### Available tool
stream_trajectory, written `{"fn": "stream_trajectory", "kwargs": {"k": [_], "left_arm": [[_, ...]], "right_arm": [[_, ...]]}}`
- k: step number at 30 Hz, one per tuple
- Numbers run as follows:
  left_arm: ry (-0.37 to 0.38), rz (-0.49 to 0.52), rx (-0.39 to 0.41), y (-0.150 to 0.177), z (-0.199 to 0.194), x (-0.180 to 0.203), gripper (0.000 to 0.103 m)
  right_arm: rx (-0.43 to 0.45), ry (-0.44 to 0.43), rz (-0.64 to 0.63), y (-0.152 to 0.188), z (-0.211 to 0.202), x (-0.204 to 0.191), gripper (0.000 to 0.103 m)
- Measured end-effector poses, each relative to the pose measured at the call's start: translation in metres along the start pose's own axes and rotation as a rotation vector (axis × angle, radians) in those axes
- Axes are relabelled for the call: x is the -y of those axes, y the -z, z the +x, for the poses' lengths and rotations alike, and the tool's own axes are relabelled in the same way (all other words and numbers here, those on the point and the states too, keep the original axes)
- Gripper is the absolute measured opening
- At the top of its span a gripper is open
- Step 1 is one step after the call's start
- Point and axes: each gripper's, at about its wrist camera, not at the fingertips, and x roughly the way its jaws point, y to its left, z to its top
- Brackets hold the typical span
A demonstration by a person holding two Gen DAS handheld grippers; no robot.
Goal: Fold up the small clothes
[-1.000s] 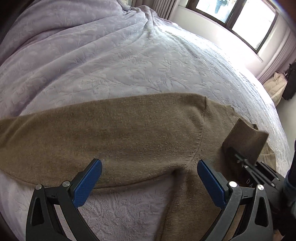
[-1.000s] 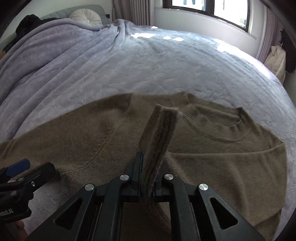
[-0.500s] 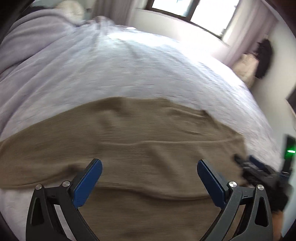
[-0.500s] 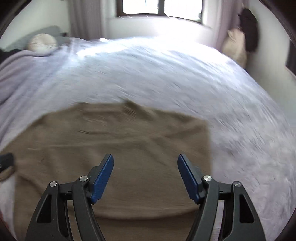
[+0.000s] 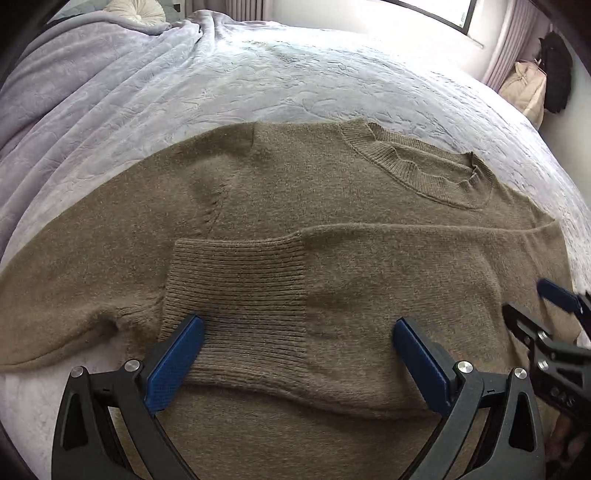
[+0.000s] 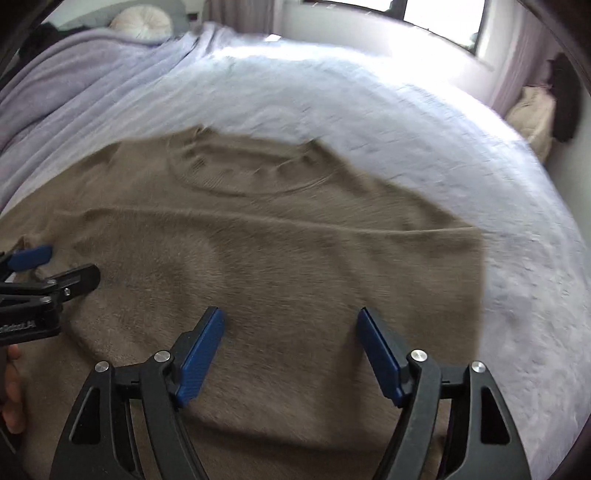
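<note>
A brown knit sweater (image 5: 295, 192) lies flat on the bed, collar (image 5: 424, 170) toward the window. Its right sleeve is folded across the chest, with the ribbed cuff (image 5: 240, 284) lying on the body. The left sleeve still stretches out to the left (image 5: 55, 280). My left gripper (image 5: 295, 354) is open and empty, just above the folded cuff. My right gripper (image 6: 291, 347) is open and empty over the sweater's right half (image 6: 295, 258); it also shows at the right edge of the left wrist view (image 5: 554, 325).
A lavender quilted bedspread (image 5: 332, 74) covers the bed. A folded-back blanket (image 5: 74, 81) and round cushion (image 5: 135, 9) lie at the far left. A beige bag (image 5: 528, 88) and a dark item stand by the far right wall under the window.
The right gripper let go of the sleeve cuff, which now lies folded across the chest. Both grippers have swung to face the sweater's body. The left stayed open.
</note>
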Motion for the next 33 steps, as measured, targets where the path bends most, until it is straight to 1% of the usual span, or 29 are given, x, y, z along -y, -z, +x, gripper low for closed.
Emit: {"fn": "stream_trajectory", "kwargs": {"k": [1, 2, 3, 5, 6, 8, 10, 12, 13, 14, 15, 16, 17, 18, 19, 20, 21, 24, 27, 28, 29, 30, 31, 33], "left_arm": [[-0.007, 0.012, 0.003, 0.001, 0.001, 0.001, 0.103], [-0.01, 0.021, 0.008, 0.002, 0.0, 0.003, 0.103], [-0.01, 0.028, 0.011, 0.002, 0.001, 0.003, 0.103], [-0.002, 0.029, 0.013, 0.005, 0.004, 0.001, 0.103], [0.002, 0.023, 0.01, 0.005, 0.005, 0.0, 0.103], [-0.005, 0.023, 0.008, 0.004, 0.005, 0.001, 0.103], [-0.017, 0.008, 0.002, 0.003, -0.001, 0.002, 0.103], [0.002, -0.026, 0.021, 0.006, -0.011, 0.0, 0.103], [0.019, -0.039, 0.027, 0.007, -0.014, -0.001, 0.103], [0.023, -0.043, 0.025, 0.009, -0.015, -0.001, 0.103], [0.018, -0.035, 0.022, 0.012, -0.015, 0.0, 0.103], [-0.002, -0.012, 0.013, 0.015, -0.011, 0.001, 0.103], [-0.031, 0.014, 0.002, 0.017, -0.007, 0.002, 0.103], [-0.041, 0.028, -0.002, 0.02, -0.005, 0.001, 0.103], [-0.036, 0.028, -0.001, 0.023, -0.009, -0.002, 0.103], [-0.032, 0.019, 0.0, 0.026, -0.014, -0.005, 0.103], [-0.015, -0.006, 0.0, 0.029, -0.021, -0.013, 0.103], [0.003, -0.084, 0.014, 0.04, -0.035, -0.04, 0.103], [-0.058, -0.213, 0.032, 0.049, -0.046, -0.087, 0.103], [-0.077, -0.294, 0.033, 0.052, -0.05, -0.112, 0.103], [-0.083, -0.35, 0.035, 0.055, -0.052, -0.128, 0.103], [-0.1, -0.428, 0.034, 0.06, -0.057, -0.15, 0.103], [-0.147, -0.527, 0.037, 0.068, -0.064, -0.178, 0.103], [-0.227, -0.671, 0.063, 0.084, -0.078, -0.218, 0.103]], "right_arm": [[0.015, 0.023, -0.011, -0.005, 0.004, 0.002, 0.079], [0.024, 0.058, 0.009, -0.009, 0.006, 0.009, 0.079], [0.017, 0.089, 0.068, -0.012, 0.009, 0.023, 0.079], [0.006, 0.09, 0.232, -0.019, 0.015, 0.065, 0.079], [0.004, 0.097, 0.27, -0.019, 0.018, 0.079, 0.079], [-0.002, 0.119, 0.276, -0.023, 0.022, 0.096, 0.079], [-0.009, 0.114, 0.287, -0.025, 0.02, 0.103, 0.079], [0.028, 0.101, 0.283, -0.019, 0.004, 0.099, 0.08], [0.045, 0.067, 0.268, -0.017, -0.002, 0.091, 0.08], [0.051, 0.015, 0.242, -0.013, -0.007, 0.079, 0.08], [0.047, -0.024, 0.21, -0.008, -0.011, 0.069, 0.08], [0.03, -0.041, 0.153, -0.003, -0.012, 0.052, 0.08], [0.006, -0.025, 0.11, 0.002, -0.009, 0.04, 0.08], [-0.052, 0.011, 0.067, 0.011, -0.003, 0.03, 0.08], [-0.086, 0.03, 0.053, 0.019, 0.002, 0.023, 0.08], [-0.079, 0.038, 0.058, 0.025, 0.001, 0.02, 0.08], [-0.057, 0.035, 0.072, 0.031, -0.005, 0.021, 0.081], [-0.05, 0.022, 0.122, 0.042, -0.022, 0.026, 0.081], [-0.017, 0.005, 0.14, 0.041, -0.035, 0.019, 0.081], [-0.004, -0.007, 0.142, 0.041, -0.039, 0.013, 0.081], [0.006, -0.022, 0.139, 0.042, -0.042, 0.008, 0.081], [0.013, -0.038, 0.133, 0.047, -0.048, 0.006, 0.081], [0.015, -0.052, 0.127, 0.046, -0.048, -0.002, 0.081], [0.01, -0.073, 0.11, 0.053, -0.053, -0.022, 0.081]]}}
